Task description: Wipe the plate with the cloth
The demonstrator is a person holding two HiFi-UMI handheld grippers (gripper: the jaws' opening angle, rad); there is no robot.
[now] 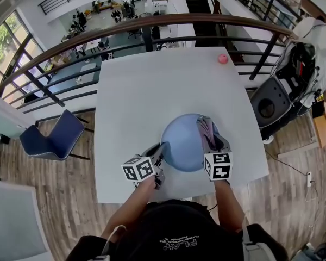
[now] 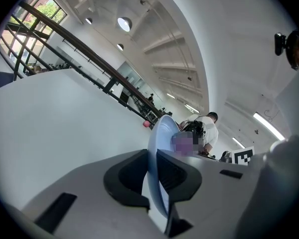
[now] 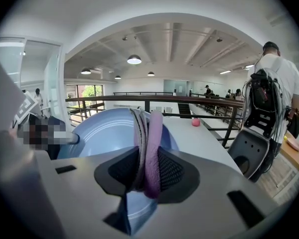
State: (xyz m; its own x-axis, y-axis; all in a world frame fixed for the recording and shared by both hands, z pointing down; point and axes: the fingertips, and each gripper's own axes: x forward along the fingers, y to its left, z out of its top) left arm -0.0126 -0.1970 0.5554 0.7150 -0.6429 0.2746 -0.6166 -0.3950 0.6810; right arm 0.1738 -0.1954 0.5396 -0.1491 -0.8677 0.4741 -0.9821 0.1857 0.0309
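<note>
A pale blue plate (image 1: 186, 141) lies over the white table (image 1: 130, 102), near its front edge. My left gripper (image 1: 157, 157) is shut on the plate's left rim; in the left gripper view the plate (image 2: 159, 148) stands edge-on between the jaws. My right gripper (image 1: 211, 140) is shut on a folded pink and grey cloth (image 1: 205, 128), which rests against the plate's right side. In the right gripper view the cloth (image 3: 148, 153) is pinched between the pads, with the plate (image 3: 105, 136) just behind it.
A small pink ball (image 1: 223, 58) sits at the table's far right corner. A railing (image 1: 152, 26) runs behind the table. A blue chair (image 1: 54, 135) stands to the left and a black chair (image 1: 271, 105) to the right, where a person stands.
</note>
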